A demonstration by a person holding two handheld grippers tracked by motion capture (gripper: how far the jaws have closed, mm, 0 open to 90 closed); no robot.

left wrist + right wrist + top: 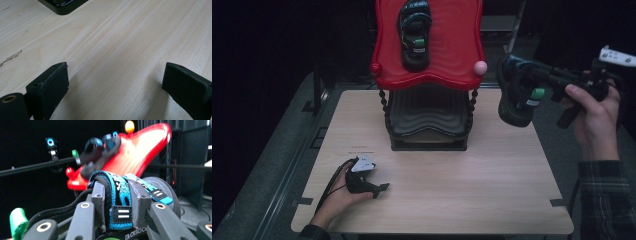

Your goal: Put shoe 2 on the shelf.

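Right gripper [532,95]: held up in the air beyond the right edge of the desk, jaws clamped across the blue patterned strap of a black sandal.
Held sandal [515,97]: clear of the desk, hanging to the right of the rack at about the level of the red shelf's front rim; green tag at the heel end; in the right gripper view the strap [120,195] sits squeezed between the two pads.
Second sandal [415,32]: lying on the red shelf, lengthwise front to back, same black body with blue strap and green tag.
Red shelf [452,55]: top tier of the rack, wavy surface, a red knob at its front left corner and a pale pink one at its front right.
Lower shelf [428,112]: dark, ribbed, directly beneath the red one.
Left gripper [379,189]: resting low on the desk near the front left, well apart from the rack, jaws wide with bare wood between them.
Desk [492,180]: pale wood grain, rack standing at its far middle.
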